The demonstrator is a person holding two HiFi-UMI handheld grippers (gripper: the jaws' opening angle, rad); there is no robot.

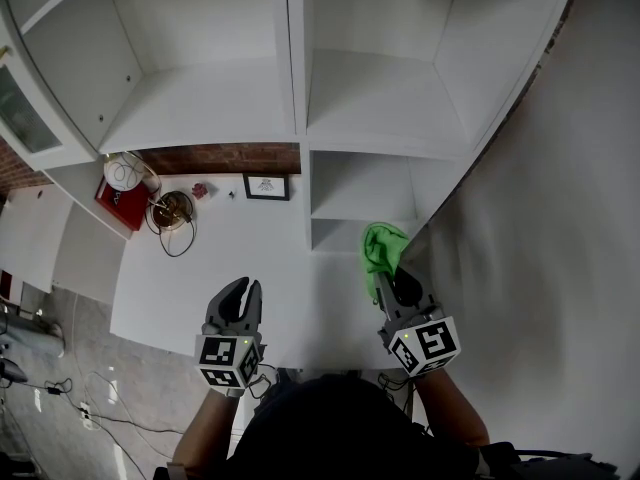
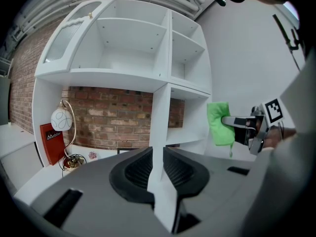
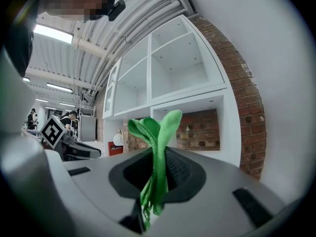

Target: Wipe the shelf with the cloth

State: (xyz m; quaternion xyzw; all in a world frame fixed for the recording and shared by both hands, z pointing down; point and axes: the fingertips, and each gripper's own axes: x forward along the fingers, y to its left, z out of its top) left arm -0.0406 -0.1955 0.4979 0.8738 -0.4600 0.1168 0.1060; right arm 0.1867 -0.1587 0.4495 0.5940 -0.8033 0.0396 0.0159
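My right claw (image 1: 393, 281) is pinching the cloth (image 1: 382, 248) by a thin fold near the shelf (image 1: 352, 186), risking it slipping free mid-wipe.

Crumpled green cloth (image 1: 383, 249) beside open white shelf (image 1: 297, 68).

An industrial workroom dressed as a home: white shelf unit (image 1: 296, 68), brick wall (image 1: 220, 158), ceiling pipes (image 3: 133, 19), strip lights (image 3: 52, 33).

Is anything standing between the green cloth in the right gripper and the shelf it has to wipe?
Nothing visible does. The right gripper holds the green cloth in front of the shelf, whose right-hand compartments are open and bare.
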